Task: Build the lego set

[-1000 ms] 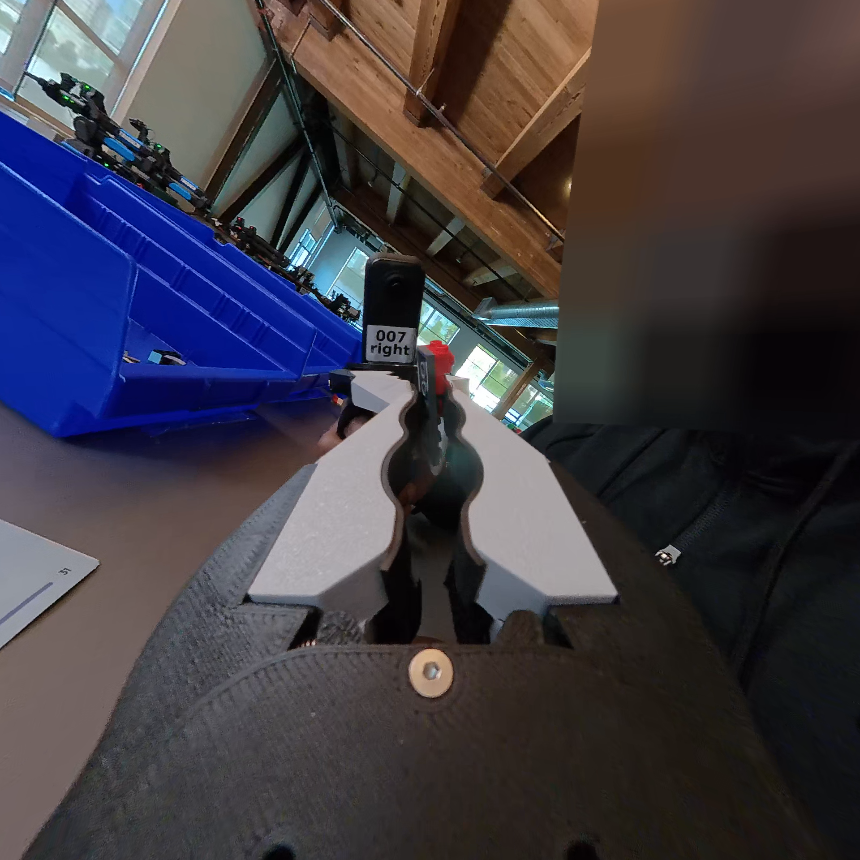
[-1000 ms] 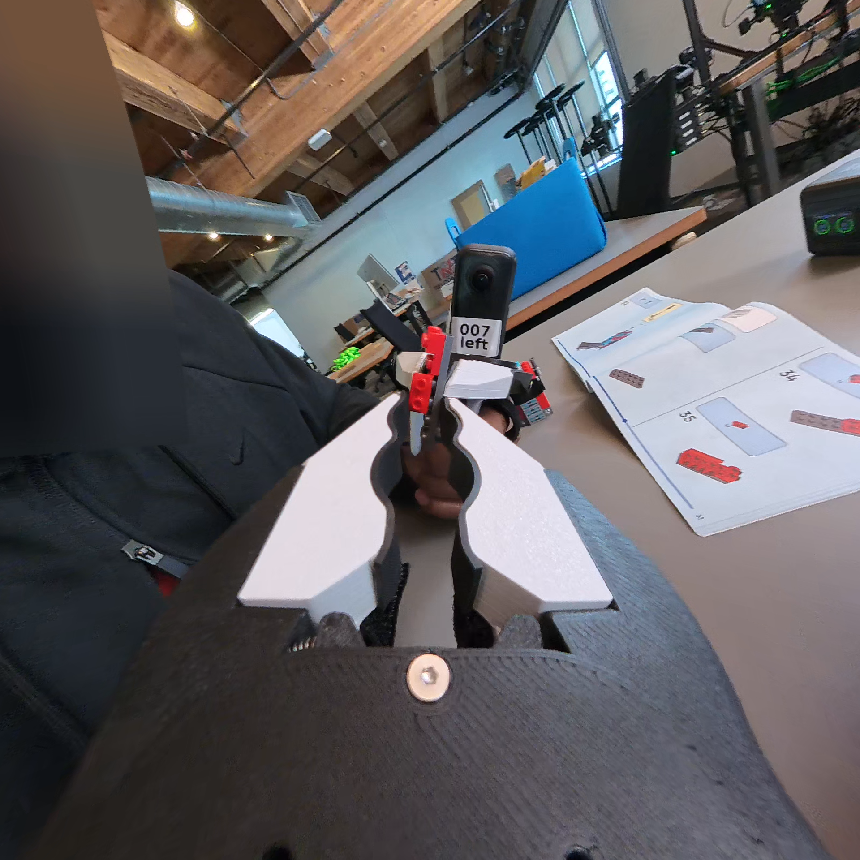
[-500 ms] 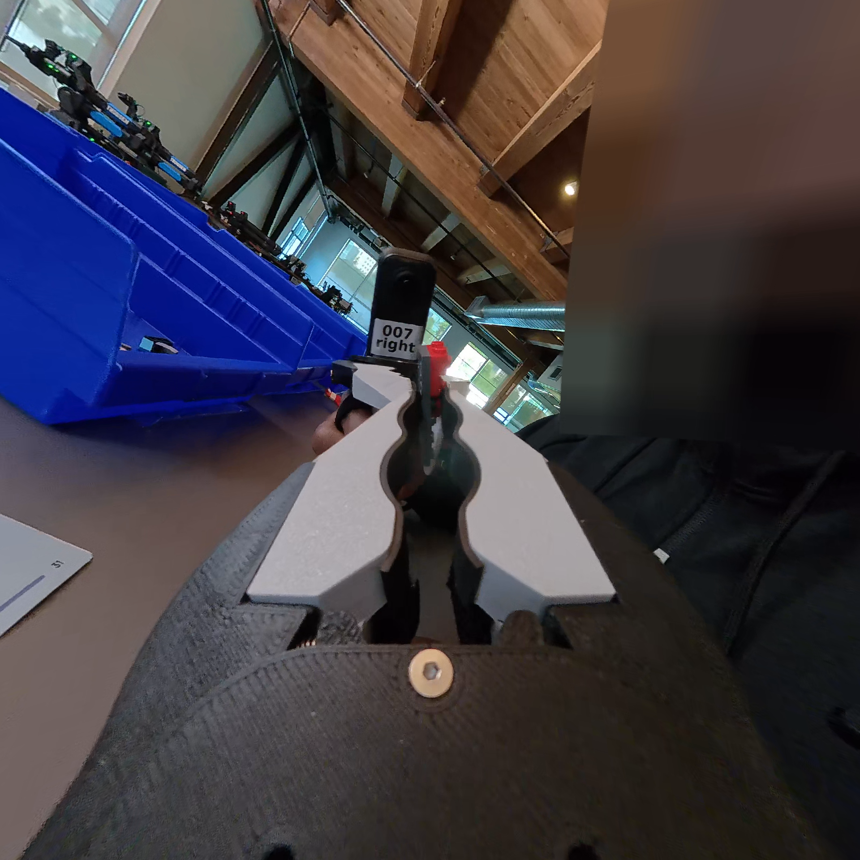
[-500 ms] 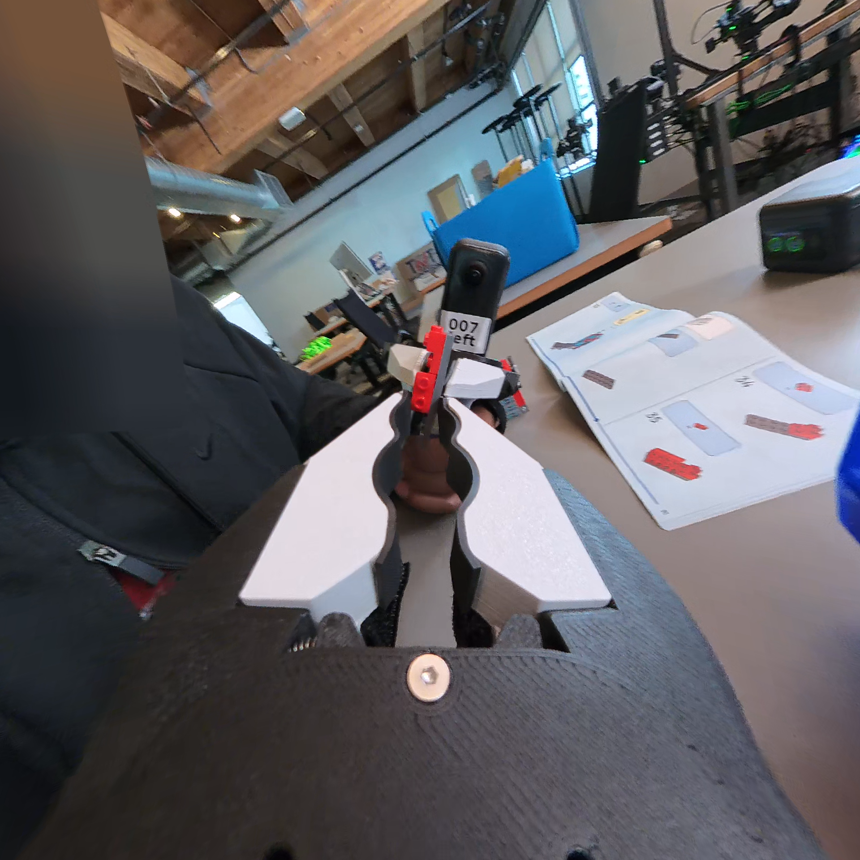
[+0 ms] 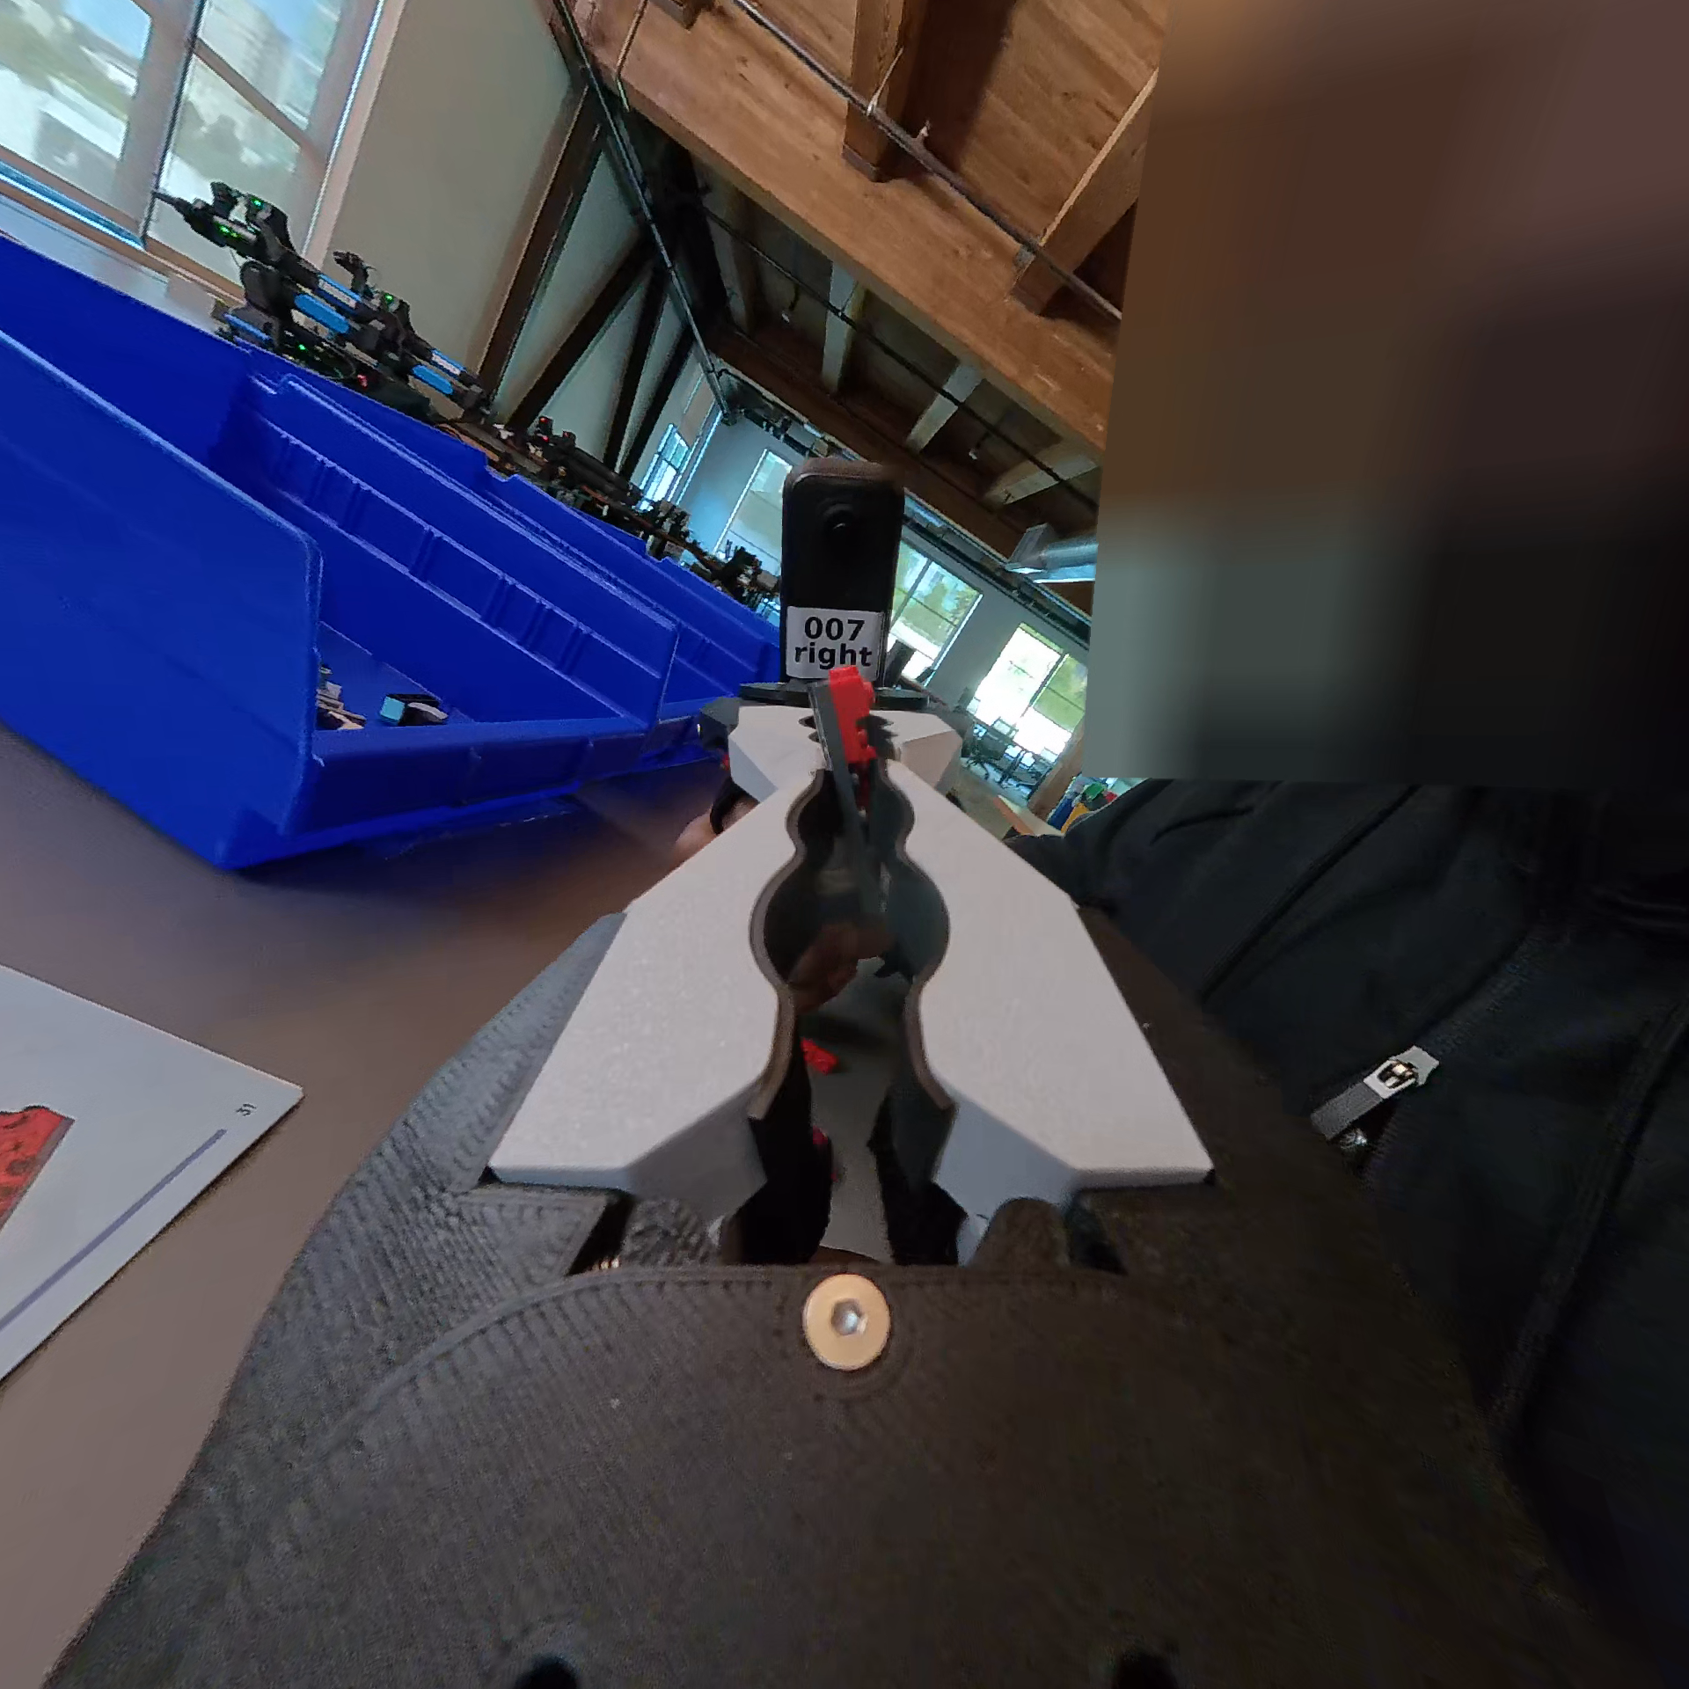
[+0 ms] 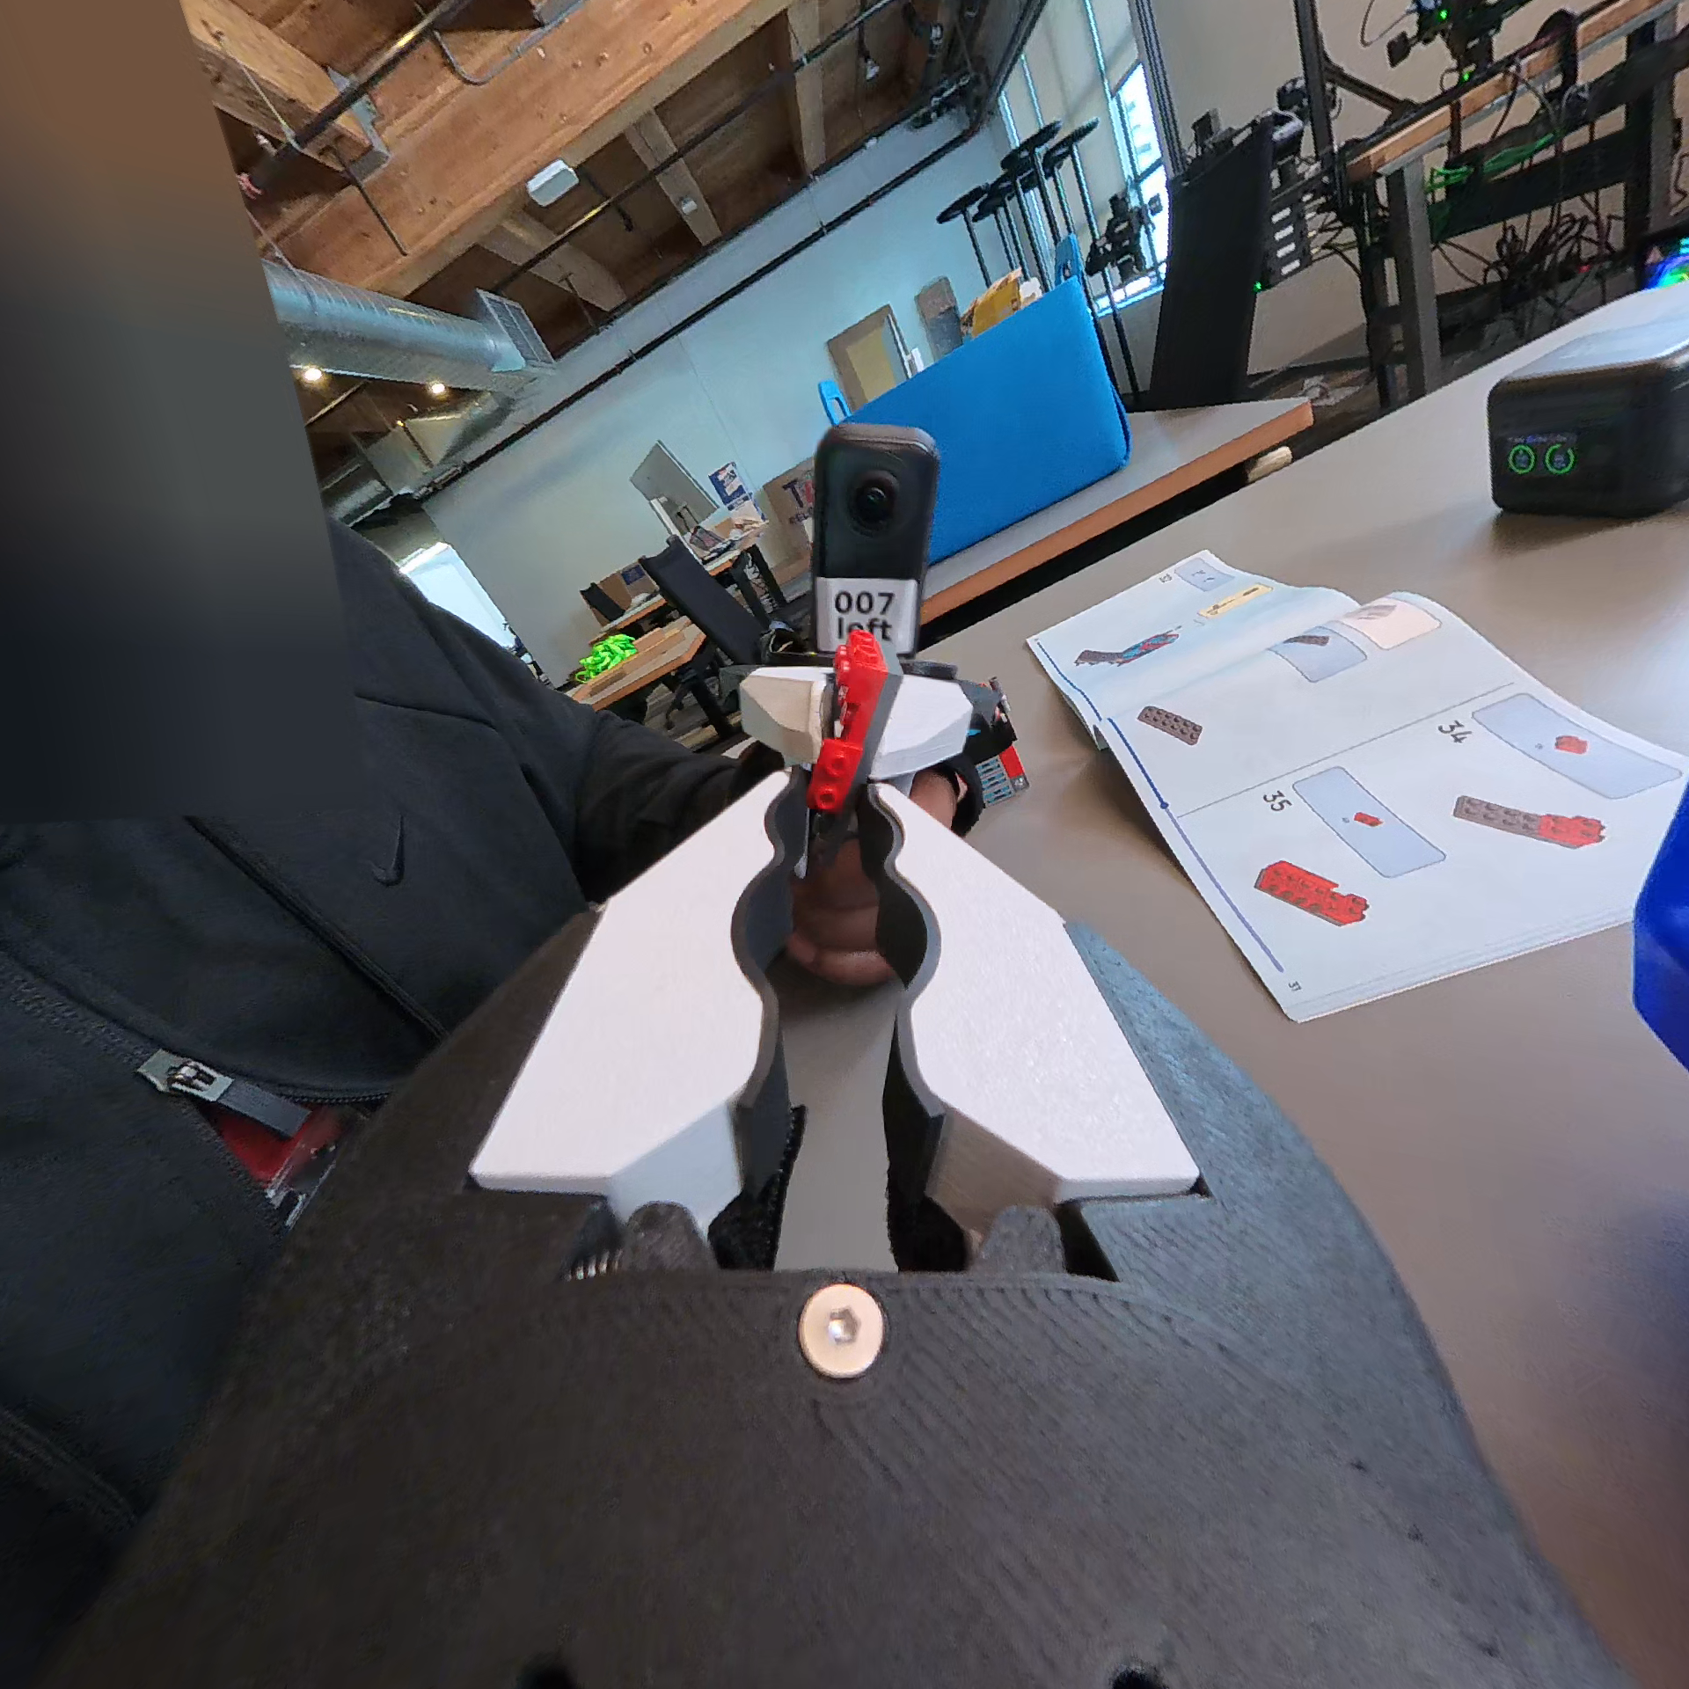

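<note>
Wooden ceiling beams fill the top of both views, above a grey-brown bench [image 5: 274,960].

At the left of the left wrist view, long blue plastic bins [image 5: 228,640] stand side by side on the bench, split by dividers; in the nearest one a few small pieces [image 5: 402,708] lie on the floor of the bin near its front lip, too small to tell apart.

At the centre of that view the left claw [image 5: 850,795] is pinched almost shut on a thin dark grey and red lego assembly [image 5: 845,731], which stands nearly upright between its tips. The right claw [image 5: 836,749] faces it from beyond, tip to tip, and its jaws close on the same assembly from the other side.

From the right wrist view the right claw [image 6: 836,804] is likewise nearly closed on the lego assembly [image 6: 845,722], whose studded red face tilts to the left, with the left claw [image 6: 855,708] gripping it just above.

An open instruction booklet [image 6: 1371,777] lies flat on the bench at the right of that frame, and a black box with green lights [image 6: 1590,439] sits at the upper right.
</note>
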Tool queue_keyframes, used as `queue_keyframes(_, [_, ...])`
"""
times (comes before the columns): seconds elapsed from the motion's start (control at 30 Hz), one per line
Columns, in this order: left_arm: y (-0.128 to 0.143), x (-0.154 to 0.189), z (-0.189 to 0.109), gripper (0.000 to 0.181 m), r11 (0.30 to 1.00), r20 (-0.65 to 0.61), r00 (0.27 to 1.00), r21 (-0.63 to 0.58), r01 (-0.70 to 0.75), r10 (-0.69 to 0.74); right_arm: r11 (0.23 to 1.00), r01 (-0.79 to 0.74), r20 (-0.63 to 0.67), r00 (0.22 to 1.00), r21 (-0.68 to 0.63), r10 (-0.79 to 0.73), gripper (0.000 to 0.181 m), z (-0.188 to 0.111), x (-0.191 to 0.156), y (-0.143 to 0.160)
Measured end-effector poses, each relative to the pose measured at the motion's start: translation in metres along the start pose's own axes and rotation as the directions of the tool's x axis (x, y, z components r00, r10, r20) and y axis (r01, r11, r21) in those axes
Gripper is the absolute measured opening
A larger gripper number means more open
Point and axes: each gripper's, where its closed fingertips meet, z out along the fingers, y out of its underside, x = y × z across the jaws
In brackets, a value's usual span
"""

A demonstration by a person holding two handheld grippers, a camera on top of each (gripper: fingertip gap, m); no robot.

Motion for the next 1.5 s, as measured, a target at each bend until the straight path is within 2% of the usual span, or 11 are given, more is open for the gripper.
queue_keyframes(0.2, [0.000,-0.001,0.000,0.006,1.000,0.009,1.000,-0.005,-0.006,0.006,1.000,0.004,-0.014,1.000,-0.006,-0.004,0.010,0.000,0.001,0.000])
queue_keyframes(0.5, [0.002,-0.006,0.001,0.007,0.998,0.009,0.998,-0.026,0.059,-0.059,0.998,0.032,-0.043,0.999,-0.055,-0.034,0.011,-0.004,0.008,0.004])
queue_keyframes(0.7, [0.000,-0.005,0.000,0.007,0.999,0.015,0.999,-0.008,0.035,-0.035,0.999,0.006,-0.040,0.999,-0.034,-0.007,0.016,-0.004,0.008,0.001])
queue_keyframes(0.97, [0.003,-0.005,0.001,0.006,1.000,0.027,1.000,-0.024,0.008,-0.008,1.000,0.007,-0.012,1.000,-0.019,-0.007,0.010,-0.004,0.005,0.001])
queue_keyframes(1.37, [0.003,-0.006,0.000,0.007,0.999,0.034,0.999,-0.028,0.021,-0.020,1.000,0.014,-0.030,0.999,-0.024,-0.015,0.010,-0.004,0.008,0.002])
queue_keyframes(1.5, [-0.002,-0.009,-0.001,0.007,0.999,0.038,0.998,0.007,0.051,-0.051,1.000,-0.015,-0.036,0.999,0.017,0.015,0.013,-0.003,0.010,-0.002])
